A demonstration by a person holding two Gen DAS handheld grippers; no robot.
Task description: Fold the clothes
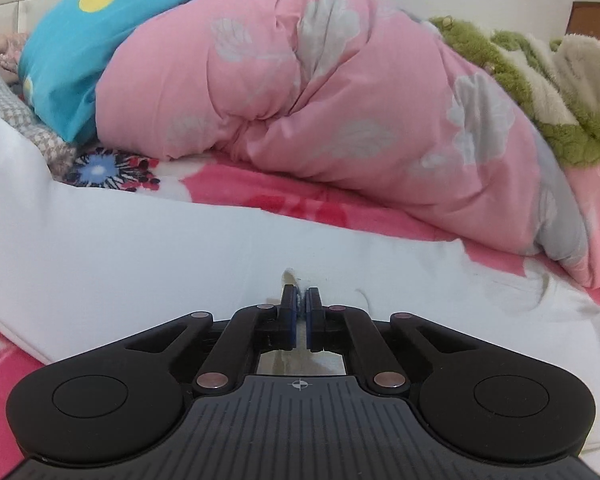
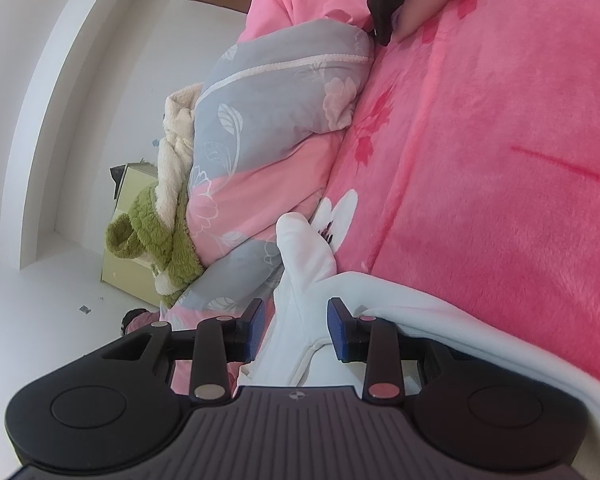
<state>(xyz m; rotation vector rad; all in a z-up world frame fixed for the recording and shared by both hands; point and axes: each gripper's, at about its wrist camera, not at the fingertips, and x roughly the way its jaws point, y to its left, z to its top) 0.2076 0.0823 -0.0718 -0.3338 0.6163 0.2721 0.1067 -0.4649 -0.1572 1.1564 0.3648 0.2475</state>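
Observation:
A white garment [image 1: 140, 256] lies spread on the pink floral blanket [image 1: 284, 200]. In the left wrist view my left gripper [image 1: 300, 296] is low on the cloth, its blue pads pressed together on a small pucker of the white fabric. In the right wrist view my right gripper [image 2: 296, 308] is open. A folded strip of the white garment [image 2: 304, 264] runs up between its fingers [image 2: 256, 312] without being pinched. More of the white cloth [image 2: 440, 320] drapes to the right of that gripper.
A bulky pink and grey quilt [image 1: 340, 112] is heaped behind the garment, with a blue pillow [image 1: 76, 52] and a green and cream plush blanket [image 1: 560, 88] on either side. A hand [image 2: 420, 8] holding something black shows far off on the pink blanket [image 2: 500, 140]. White walls and a pale cabinet [image 2: 128, 248] stand beyond the bed.

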